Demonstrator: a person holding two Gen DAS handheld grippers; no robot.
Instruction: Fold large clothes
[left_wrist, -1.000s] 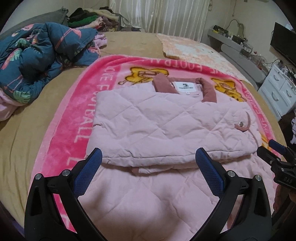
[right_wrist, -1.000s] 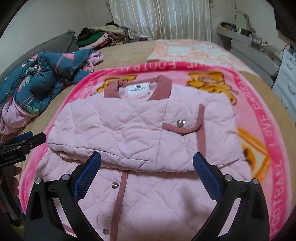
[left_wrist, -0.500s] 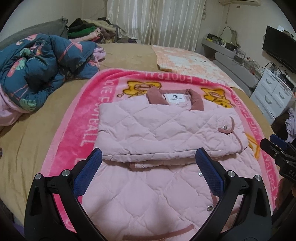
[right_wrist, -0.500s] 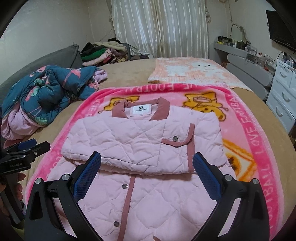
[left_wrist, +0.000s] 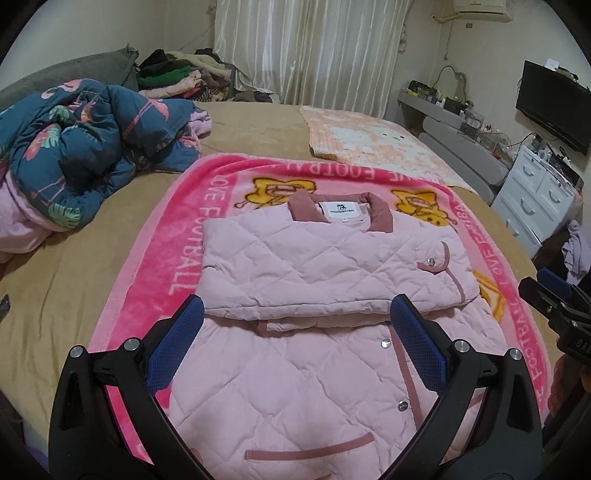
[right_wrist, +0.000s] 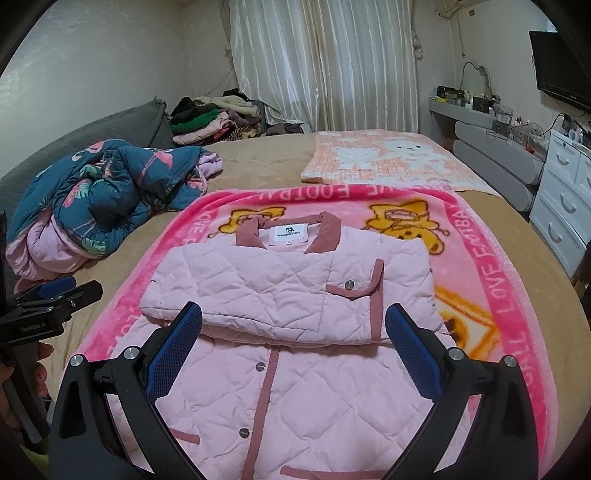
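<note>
Pink quilted jacket (left_wrist: 325, 280) lies on the pink blanket (left_wrist: 184, 236) on the bed (left_wrist: 74, 295), sleeves folded over the chest, collar at the far end. Left tool (left_wrist: 295, 343) and right tool (right_wrist: 293, 349) both hover above the hem, jaws spread wide, gripping nothing. Blue duvet (right_wrist: 103, 206) bunched at left.

My view covers a tan bed (left_wrist: 74, 314). A pink blanket (left_wrist: 177, 236) printed with yellow cartoon figures lies flat across its middle. At far left sits a bunched dark-blue floral quilt (left_wrist: 81, 147). A peach-and-white blanket (right_wrist: 380, 158) lies beyond the pink one. Stacked clothes (right_wrist: 210, 118) rest far back near the curtains (right_wrist: 325, 62). White drawers (right_wrist: 565, 206) stand right, below a television (left_wrist: 550, 103).
</note>
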